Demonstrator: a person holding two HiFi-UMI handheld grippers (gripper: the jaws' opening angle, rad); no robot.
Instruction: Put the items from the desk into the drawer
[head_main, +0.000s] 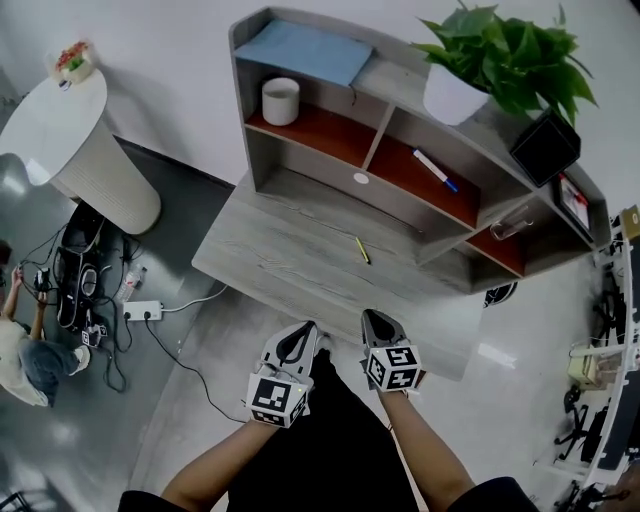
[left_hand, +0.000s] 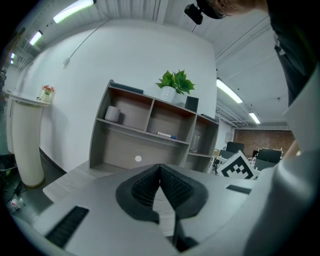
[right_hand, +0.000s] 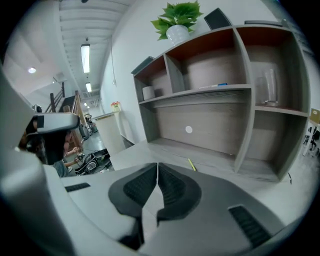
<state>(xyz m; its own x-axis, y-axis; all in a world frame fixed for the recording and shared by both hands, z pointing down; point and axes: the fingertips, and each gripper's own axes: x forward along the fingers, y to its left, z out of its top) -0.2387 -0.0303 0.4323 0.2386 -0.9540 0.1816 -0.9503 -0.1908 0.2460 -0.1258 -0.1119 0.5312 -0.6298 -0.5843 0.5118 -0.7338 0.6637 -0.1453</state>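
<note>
- Black-padded left gripper (head_main: 303, 332): jaws pressed together, nothing between them, held at the desk's near edge.
- Right gripper (head_main: 378, 320), just beside it: jaws also pressed together, empty.
- Pencil (head_main: 361, 250): thin, yellow, lying flat on the grey wood-grain desk (head_main: 270, 250), ahead of both grippers and apart from them.
- Marker (head_main: 432, 167): white with a blue end, on the shelf above.

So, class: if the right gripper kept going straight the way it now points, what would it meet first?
Probably the bare desk top, just left of the yellow pencil. The right gripper, jaws shut and empty, tilts down, so it should meet wood before the shelf unit, though depth is unclear.
</note>
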